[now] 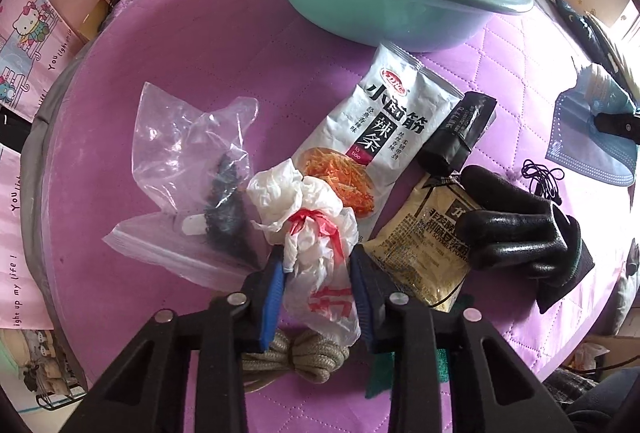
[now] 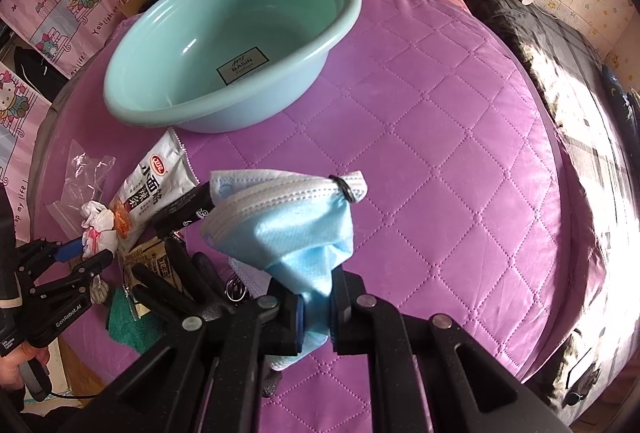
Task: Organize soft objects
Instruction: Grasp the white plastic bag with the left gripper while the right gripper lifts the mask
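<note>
So the quilted purple bedspread is the whole work area, and the teal basin sits empty at its far side, which I'm guessing is where the soft stuff goes. My right gripper is clenched on a blue face mask and has it hanging clear of the bed, near the basin. I'd just carry it over the rim and let go low so it doesn't flutter out.

My left gripper has its jaws drawn in around a knotted white plastic bag in the pile. The pads look like they're touching it, though I can't swear the grip is firm. I'd squeeze near the knot, since the loose film slips.

Hard to see: a coil of tan rope is mostly hidden under my left fingers, and the green cloth is half covered by the black glove.
</note>
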Demonstrator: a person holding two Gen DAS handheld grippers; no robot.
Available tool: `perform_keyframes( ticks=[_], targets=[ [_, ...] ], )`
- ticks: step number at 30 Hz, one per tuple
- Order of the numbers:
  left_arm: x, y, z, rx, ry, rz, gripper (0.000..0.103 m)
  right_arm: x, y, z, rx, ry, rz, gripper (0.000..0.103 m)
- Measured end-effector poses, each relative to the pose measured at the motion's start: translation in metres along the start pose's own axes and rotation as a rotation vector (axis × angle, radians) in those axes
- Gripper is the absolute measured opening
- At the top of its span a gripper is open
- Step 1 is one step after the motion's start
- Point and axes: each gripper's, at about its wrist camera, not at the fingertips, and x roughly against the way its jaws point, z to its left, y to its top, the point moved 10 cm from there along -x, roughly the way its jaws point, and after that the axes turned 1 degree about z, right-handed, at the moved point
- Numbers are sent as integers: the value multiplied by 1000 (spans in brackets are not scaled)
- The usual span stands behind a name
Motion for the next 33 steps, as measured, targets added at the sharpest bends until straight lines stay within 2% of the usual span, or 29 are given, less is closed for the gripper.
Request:
perform_keyframes(
  ticks=[7,19,29,33],
  targets=[
    [21,-1,4,23,-50,-41,26,1,1,2,-10,6,-3,7],
    [68,-5,0,49,-100,-77,26,7,4,15,18,4,-26,7],
    [96,-1,1,32,-105,-103,26,20,7,22,55,-19,-25,7],
    [111,8,-5,14,-131,-120,26,28,11,26,70,-29,-25,7]
  ],
)
